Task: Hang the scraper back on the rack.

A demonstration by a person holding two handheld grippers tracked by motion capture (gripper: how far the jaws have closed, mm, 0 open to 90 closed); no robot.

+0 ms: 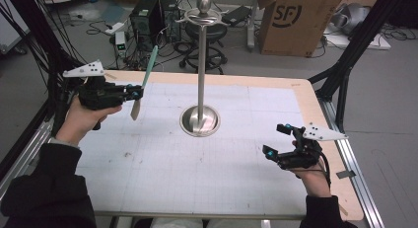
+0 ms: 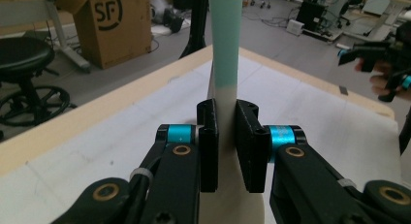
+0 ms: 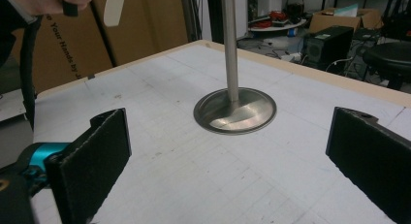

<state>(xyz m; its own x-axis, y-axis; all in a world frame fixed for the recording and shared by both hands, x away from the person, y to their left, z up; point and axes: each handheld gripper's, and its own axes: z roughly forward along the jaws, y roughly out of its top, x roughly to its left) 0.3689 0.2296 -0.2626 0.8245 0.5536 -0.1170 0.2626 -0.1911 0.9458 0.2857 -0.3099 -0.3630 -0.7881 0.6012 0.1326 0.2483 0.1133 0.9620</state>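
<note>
Your left claw (image 1: 134,93) is closed on the spatula (image 1: 143,82), which hangs in the air above the left part of the tabletop (image 1: 162,178), well apart from the surface. In the left gripper view the two pads press on the cream part of the spatula (image 2: 226,54), just under the place where the green handle begins, and the handle goes up between them, tilted a little. The cream blade end points down, toward the tabletop.

I think the step now is to bring the spatula to the metal stand (image 1: 200,80) and hang it on one of the hooks (image 1: 217,18) at the top. To do this well, keep the grip as firm as it is, because the pads hold a narrow place and the long handle can turn between them. I cannot tell from these pictures if the handle end has a hole, so look at it before you go near. Lift high enough for the handle end to pass over the hook, then move across slowly and let it down onto the hook; do not push the pole, the stand may tip.

Your right claw (image 1: 279,139) waits near the right edge of the tabletop, with the jaws wide apart and nothing between them; its own view looks at the base of the stand (image 3: 235,110). You could use it to hold that base steady.
</note>
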